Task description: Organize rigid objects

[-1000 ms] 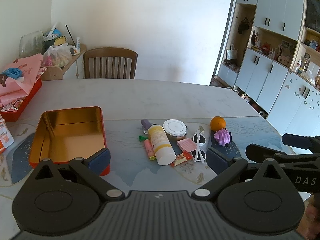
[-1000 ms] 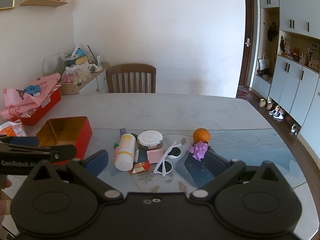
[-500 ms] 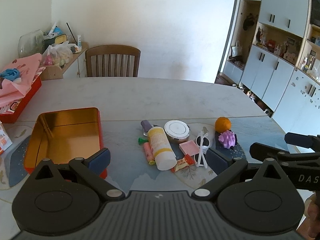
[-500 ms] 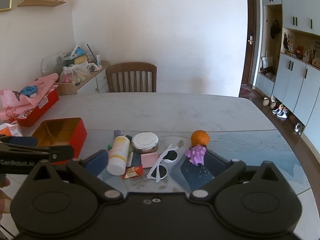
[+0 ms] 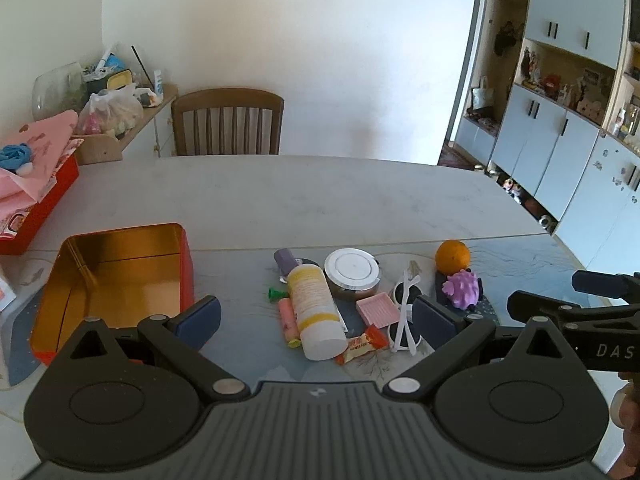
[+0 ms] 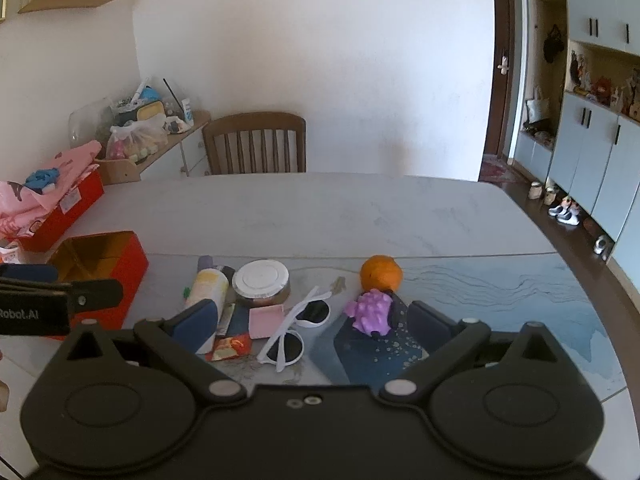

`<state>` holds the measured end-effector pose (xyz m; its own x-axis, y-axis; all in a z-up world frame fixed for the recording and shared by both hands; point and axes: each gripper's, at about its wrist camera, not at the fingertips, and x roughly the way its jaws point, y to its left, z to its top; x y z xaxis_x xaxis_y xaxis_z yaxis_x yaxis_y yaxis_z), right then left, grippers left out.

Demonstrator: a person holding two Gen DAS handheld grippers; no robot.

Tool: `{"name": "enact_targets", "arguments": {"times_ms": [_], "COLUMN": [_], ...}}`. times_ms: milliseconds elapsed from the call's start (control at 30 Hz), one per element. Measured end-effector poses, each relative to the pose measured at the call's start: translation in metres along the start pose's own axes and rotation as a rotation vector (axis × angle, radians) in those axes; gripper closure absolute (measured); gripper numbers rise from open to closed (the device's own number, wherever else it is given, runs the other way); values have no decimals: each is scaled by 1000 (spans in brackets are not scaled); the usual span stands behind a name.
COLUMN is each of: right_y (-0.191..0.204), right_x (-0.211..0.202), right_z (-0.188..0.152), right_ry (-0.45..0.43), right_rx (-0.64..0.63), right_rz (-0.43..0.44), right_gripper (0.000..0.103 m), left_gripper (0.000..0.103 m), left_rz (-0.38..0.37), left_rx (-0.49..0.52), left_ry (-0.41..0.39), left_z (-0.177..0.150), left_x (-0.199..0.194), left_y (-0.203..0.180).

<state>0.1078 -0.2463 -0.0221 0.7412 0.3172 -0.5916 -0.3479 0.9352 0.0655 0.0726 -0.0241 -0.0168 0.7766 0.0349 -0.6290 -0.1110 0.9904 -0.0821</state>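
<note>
While closing in on the clutter since a second ago, hovering both gripper units, left gripper (image 5: 316, 314) and right gripper (image 6: 310, 318), released and empty above the counter (image 5: 280, 196); bottle (image 5: 314, 310) and sunglasses (image 6: 298, 330) lying beside the seemingly empty tin (image 5: 112, 276), nothing sorted yet.

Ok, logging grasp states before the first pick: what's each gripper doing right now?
Left gripper: open, holding nothing, above the table.
Right gripper: open, holding nothing, above the table.
</note>
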Motion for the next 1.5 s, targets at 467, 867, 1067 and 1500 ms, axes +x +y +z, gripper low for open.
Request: {"name": "enact_targets", "arguments": {"times_ms": [467,867,1067,1500], "right_y": [-56,-73,-76,-76], "right_x": [56,111,134,161], "right_z": [-2,-1,-1,-1], "right_ry": [112,190,219,260], "right_rx": [-51,-129,-140,-148], "right_rz": [13,52,61,81], "right_gripper": [6,15,20,32], "left_gripper": [1,1,2,39], "left_rz": [96,119,129,116], "left_rx": [-61,-59,-66,-58], "left_ry": [95,179,204,253], "left_z": [11,11,10,5], "left_x": [62,123,146,172], "left_y": [-9,-17,-15,-13]}}
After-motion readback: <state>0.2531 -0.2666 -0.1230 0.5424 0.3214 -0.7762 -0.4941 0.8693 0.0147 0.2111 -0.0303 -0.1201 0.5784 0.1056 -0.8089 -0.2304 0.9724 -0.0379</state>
